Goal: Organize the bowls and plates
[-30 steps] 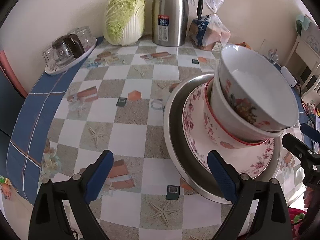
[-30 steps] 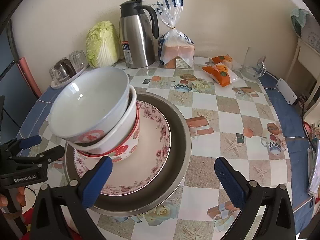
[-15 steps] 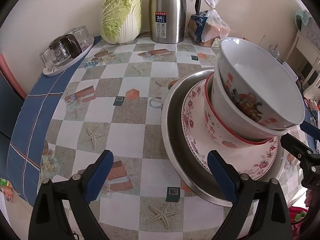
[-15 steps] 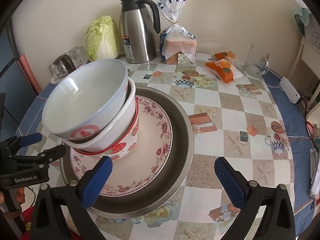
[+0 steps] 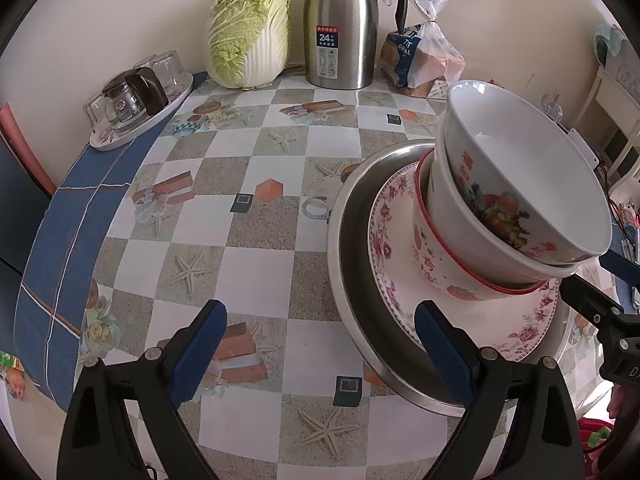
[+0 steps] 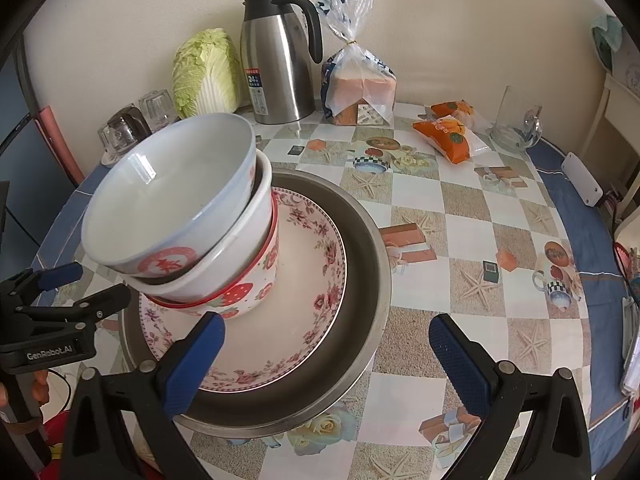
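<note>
1. Left wrist view only: tray of upturned glasses (image 5: 136, 112) seen whole at far left of the counter (image 5: 256, 256), on the blue border of the cloth; starfish-and-checker pattern filling the near ground.
2. Right wrist view only: orange snack packets (image 6: 448, 138) and a clear glass jug (image 6: 516, 124) at the right rear, a white box (image 6: 582, 178) on the blue edge, wooden furniture beyond.
3. Both views: cabbage (image 5: 250, 32), steel thermos (image 5: 342, 24) and bagged bread (image 5: 424, 56) lined up left to right against the cream wall.
4. Round counter under a checked oilcloth, blue-bordered.
5. Steel basin (image 6: 360, 320) sitting on the counter, floral plate (image 6: 288, 288) lying inside it, flat and mouth-up.
6. Stack of three nested bowls on the plate's left part in the right wrist view: strawberry bowl (image 6: 256, 292) lowest, white bowl (image 6: 236, 248) in it, top bowl (image 6: 168, 200) in that.
7. Stack tilted, mouths leaning away from the thermos side toward the person; top bowl tipped most.
8. Left claw (image 5: 316, 344) spread wide, pinching nothing, hovering over the counter with its right finger just before the basin rim.
9. Right claw (image 6: 324, 352) spread wide, pinching nothing, straddling the basin's near edge.
</note>
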A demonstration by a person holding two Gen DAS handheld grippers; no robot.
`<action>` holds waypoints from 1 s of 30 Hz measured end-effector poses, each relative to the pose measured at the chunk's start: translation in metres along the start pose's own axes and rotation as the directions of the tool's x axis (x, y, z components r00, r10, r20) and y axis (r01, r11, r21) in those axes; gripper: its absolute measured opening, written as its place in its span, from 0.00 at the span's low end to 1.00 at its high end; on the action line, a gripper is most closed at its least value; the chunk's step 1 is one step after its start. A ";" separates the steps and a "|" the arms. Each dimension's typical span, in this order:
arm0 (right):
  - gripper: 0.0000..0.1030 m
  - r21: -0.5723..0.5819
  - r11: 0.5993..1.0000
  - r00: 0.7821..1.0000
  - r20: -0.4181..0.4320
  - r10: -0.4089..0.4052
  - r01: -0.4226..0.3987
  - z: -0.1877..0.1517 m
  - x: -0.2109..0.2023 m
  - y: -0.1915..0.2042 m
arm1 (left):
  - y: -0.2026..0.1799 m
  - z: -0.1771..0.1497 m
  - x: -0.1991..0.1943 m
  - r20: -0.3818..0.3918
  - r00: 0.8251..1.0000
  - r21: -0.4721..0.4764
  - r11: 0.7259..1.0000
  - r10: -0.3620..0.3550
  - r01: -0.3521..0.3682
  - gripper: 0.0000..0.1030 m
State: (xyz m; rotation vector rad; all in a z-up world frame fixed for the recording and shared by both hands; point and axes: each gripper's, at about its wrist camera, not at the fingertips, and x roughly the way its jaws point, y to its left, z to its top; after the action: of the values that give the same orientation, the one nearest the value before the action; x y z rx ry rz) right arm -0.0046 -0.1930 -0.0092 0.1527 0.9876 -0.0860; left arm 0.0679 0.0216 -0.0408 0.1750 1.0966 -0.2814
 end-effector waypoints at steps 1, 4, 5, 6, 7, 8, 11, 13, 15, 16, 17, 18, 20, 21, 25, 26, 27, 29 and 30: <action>1.00 0.000 1.000 1.000 0.000 0.000 0.000 0.000 0.000 0.000 | 0.000 0.000 0.000 0.000 1.000 -0.001 1.000 0.000 0.000 0.92; 1.00 0.000 1.000 1.000 -0.001 0.001 -0.001 -0.001 0.001 0.000 | 0.000 0.000 0.000 -0.001 1.000 -0.002 1.000 0.000 0.000 0.92; 1.00 0.000 1.000 1.000 -0.001 0.001 -0.001 -0.001 0.001 0.000 | 0.000 0.000 0.000 -0.002 1.000 -0.003 1.000 0.001 -0.001 0.92; 1.00 0.001 1.000 1.000 -0.001 0.000 0.000 -0.001 0.001 0.000 | 0.000 0.000 0.000 -0.003 1.000 -0.005 1.000 0.001 -0.001 0.92; 1.00 0.001 1.000 1.000 -0.002 0.000 0.000 -0.001 0.001 0.000 | 0.001 0.000 0.001 -0.003 1.000 -0.008 1.000 0.001 -0.001 0.92; 1.00 0.002 1.000 1.000 -0.002 0.000 0.000 -0.001 0.001 0.000 | 0.001 0.000 0.001 -0.003 1.000 -0.010 1.000 -0.001 0.001 0.92; 1.00 0.002 1.000 1.000 -0.003 0.001 -0.001 -0.001 0.002 0.000 | 0.001 0.000 0.000 -0.002 1.000 -0.017 1.000 -0.011 0.011 0.92; 1.00 0.002 1.000 1.000 -0.003 0.001 -0.001 -0.001 0.002 0.000 | 0.001 0.000 0.001 -0.002 1.000 -0.019 1.000 -0.008 0.008 0.92; 1.00 0.003 1.000 1.000 -0.003 0.001 -0.001 -0.001 0.002 0.000 | 0.002 0.000 0.001 -0.003 1.000 -0.021 1.000 -0.006 0.006 0.92; 1.00 0.003 1.000 1.000 -0.003 0.001 -0.001 -0.001 0.002 0.000 | 0.002 0.000 0.001 -0.003 1.000 -0.022 1.000 -0.007 0.007 0.92; 1.00 0.003 1.000 1.000 -0.004 0.001 -0.001 -0.001 0.002 0.000 | 0.002 0.000 0.001 -0.003 1.000 -0.023 1.000 -0.007 0.007 0.92; 1.00 0.003 1.000 1.000 -0.005 0.001 -0.001 -0.001 0.002 -0.001 | 0.002 0.000 0.001 -0.004 1.000 -0.023 1.000 -0.007 0.007 0.92; 1.00 0.003 1.000 1.000 -0.006 0.002 -0.002 -0.002 0.003 -0.001 | 0.002 0.000 0.001 -0.005 1.000 -0.022 1.000 -0.005 0.005 0.92; 1.00 0.003 1.000 1.000 -0.007 0.002 -0.002 -0.002 0.003 -0.001 | 0.002 0.000 0.002 -0.006 1.000 -0.023 1.000 0.001 -0.001 0.92; 1.00 0.004 1.000 1.000 -0.008 0.002 -0.002 -0.002 0.003 -0.001 | 0.003 0.000 0.002 -0.006 1.000 -0.025 1.000 0.007 -0.007 0.92; 1.00 0.004 1.000 1.000 -0.008 0.002 -0.002 -0.002 0.003 -0.001 | 0.003 0.000 0.002 -0.006 1.000 -0.027 1.000 0.008 -0.008 0.92; 1.00 0.004 1.000 1.000 -0.009 0.002 -0.002 -0.002 0.003 -0.001 | 0.004 0.001 0.002 -0.006 1.000 -0.029 1.000 0.008 -0.008 0.92; 1.00 0.004 1.000 1.000 -0.011 0.003 -0.003 -0.003 0.004 -0.001 | 0.005 0.001 0.003 -0.009 1.000 -0.035 0.999 0.010 -0.011 0.92; 1.00 0.004 1.000 1.000 -0.012 0.003 -0.003 -0.003 0.004 -0.001 | 0.005 0.001 0.003 -0.011 1.000 -0.038 0.999 0.012 -0.013 0.92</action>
State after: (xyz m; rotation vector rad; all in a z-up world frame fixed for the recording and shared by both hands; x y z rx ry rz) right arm -0.0048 -0.1940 -0.0139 0.1582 0.9997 -0.0846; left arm 0.0715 0.0260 -0.0436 0.1501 1.1108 -0.2485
